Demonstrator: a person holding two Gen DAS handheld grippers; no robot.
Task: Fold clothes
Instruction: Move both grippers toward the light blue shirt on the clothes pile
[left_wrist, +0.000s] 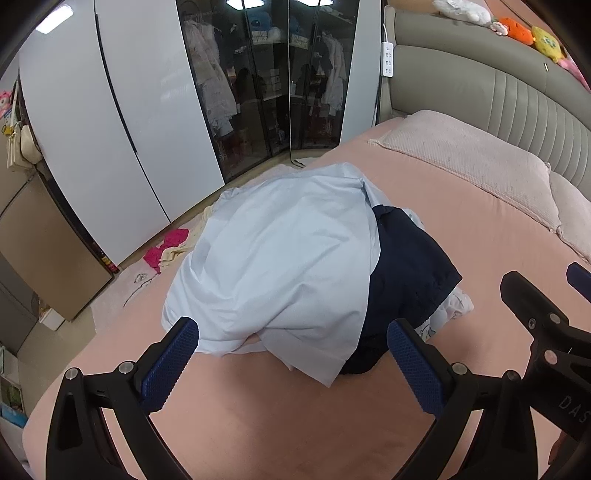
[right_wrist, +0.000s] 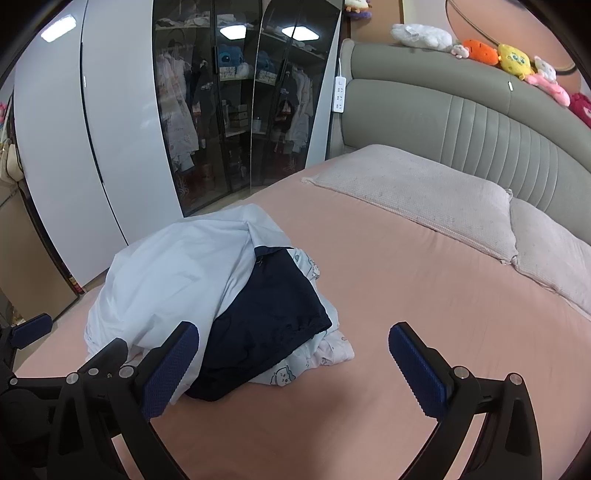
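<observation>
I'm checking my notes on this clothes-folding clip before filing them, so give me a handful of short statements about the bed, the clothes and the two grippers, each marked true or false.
1. The light blue garment lies on top of the dark navy garment. True.
2. The left gripper is shut on the blue cloth. False: its fingers stand apart and hold nothing.
3. The clothes pile sits on a pink bed sheet. True.
4. The right gripper holds the navy garment. False: it is open and empty.
5. The two pillows lie on top of the clothes pile. False: they lie apart from it, by the headboard.
</observation>
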